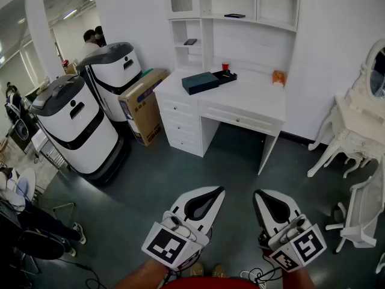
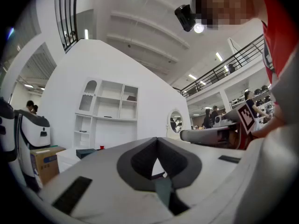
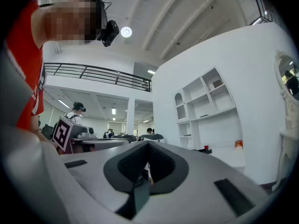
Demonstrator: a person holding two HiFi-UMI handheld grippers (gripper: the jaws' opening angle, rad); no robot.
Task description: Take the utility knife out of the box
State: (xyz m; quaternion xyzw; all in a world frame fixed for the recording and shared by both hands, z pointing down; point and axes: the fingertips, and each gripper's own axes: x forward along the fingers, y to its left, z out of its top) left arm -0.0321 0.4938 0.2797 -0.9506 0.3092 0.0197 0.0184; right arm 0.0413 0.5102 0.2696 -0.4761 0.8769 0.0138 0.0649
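Left gripper (image 1: 218,190) (image 2: 156,139): jaws together, tips meeting, nothing btw them. Right gripper (image 1: 257,192) (image 3: 148,143) sits just beside it, also closed tip to tip and empty. Both are held low in the head view, over the dark floor (image 1: 198,167), pointing twd the white desk (image 1: 252,98) and well apart from it.

On the desk's left part lies the dark teal box (image 1: 200,82), w/ a black tray (image 1: 224,76) touching its right end. A small yellowish bit shows in the tray (too small to say whether that's the utility knife). Behind the tray is a red cup (image 1: 225,67); further right, an orange item (image 1: 278,76) near the wall. A white shelf unit (image 1: 234,11) stands on the desk. Left of the desk is a cardboard carton (image 1: 143,104), then two white-and-grey machines (image 1: 75,122) (image 1: 114,71). At the right edge stands a white vanity table (image 1: 355,116).
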